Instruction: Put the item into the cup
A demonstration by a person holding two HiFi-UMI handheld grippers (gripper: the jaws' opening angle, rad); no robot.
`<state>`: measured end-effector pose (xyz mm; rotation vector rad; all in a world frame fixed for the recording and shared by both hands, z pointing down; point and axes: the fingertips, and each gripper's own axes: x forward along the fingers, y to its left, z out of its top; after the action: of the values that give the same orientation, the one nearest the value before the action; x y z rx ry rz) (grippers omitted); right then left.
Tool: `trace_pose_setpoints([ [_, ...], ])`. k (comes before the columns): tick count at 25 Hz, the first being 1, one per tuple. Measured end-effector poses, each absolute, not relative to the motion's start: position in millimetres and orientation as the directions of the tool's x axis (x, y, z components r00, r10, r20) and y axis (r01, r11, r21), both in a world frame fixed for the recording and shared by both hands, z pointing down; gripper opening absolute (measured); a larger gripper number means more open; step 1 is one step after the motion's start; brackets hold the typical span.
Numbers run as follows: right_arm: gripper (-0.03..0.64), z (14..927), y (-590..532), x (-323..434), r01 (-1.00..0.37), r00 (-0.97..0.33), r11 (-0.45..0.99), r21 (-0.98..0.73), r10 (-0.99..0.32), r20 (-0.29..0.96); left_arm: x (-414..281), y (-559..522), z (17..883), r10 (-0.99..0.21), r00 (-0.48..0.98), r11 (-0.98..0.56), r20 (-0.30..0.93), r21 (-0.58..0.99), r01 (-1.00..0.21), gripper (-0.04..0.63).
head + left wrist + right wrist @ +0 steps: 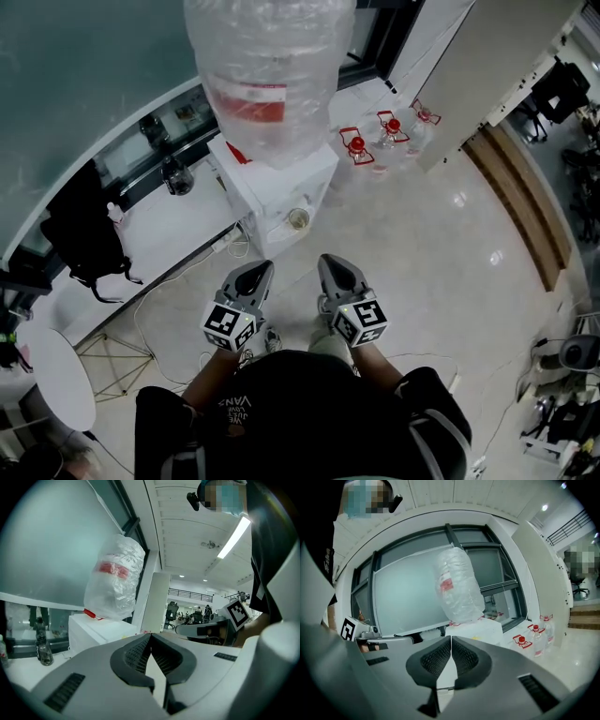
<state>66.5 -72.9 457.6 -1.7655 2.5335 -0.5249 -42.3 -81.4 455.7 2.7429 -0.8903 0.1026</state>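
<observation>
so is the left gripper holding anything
No, the left gripper view shows the left gripper with its jaws closed against each other and nothing between them.

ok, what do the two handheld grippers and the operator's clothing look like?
The left gripper and right gripper are light grey moulded shells, each tapering to a claw lined with dark, textured pads. Each carries a cube with black-and-white square markers. No cables show on them. The person wears a black top with pale lettering.
</observation>
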Motion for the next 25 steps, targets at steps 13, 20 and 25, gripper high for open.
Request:
trace_pose_setpoints([
  [13, 0.044, 439.2, -33.9, 71.7, -0.927, -0.331, 0.283, -0.245, -0.925, 0.185, -44.8, -57.3, 435.6, -0.533, 0.837, -0.815, 0.125, 0.188, -0.548, 0.019],
  [20, 0.044, 435.6, -34.2, 72.1, -0.931, -0.324, 0.28, -0.233, -0.928, 0.182, -48.4, -58.6, 435.0, -0.538, 0.834, -0.811, 0.122, 0.196, -0.551, 0.02],
  [25, 0.044, 435.7, -35.1, 72.9, -0.932, -0.322, 0.277, -0.232, -0.929, 0.182, -50.3, -59.7, 433.3, -0.548, 0.829, -0.805, 0.115, 0.196, -0.56, 0.02],
])
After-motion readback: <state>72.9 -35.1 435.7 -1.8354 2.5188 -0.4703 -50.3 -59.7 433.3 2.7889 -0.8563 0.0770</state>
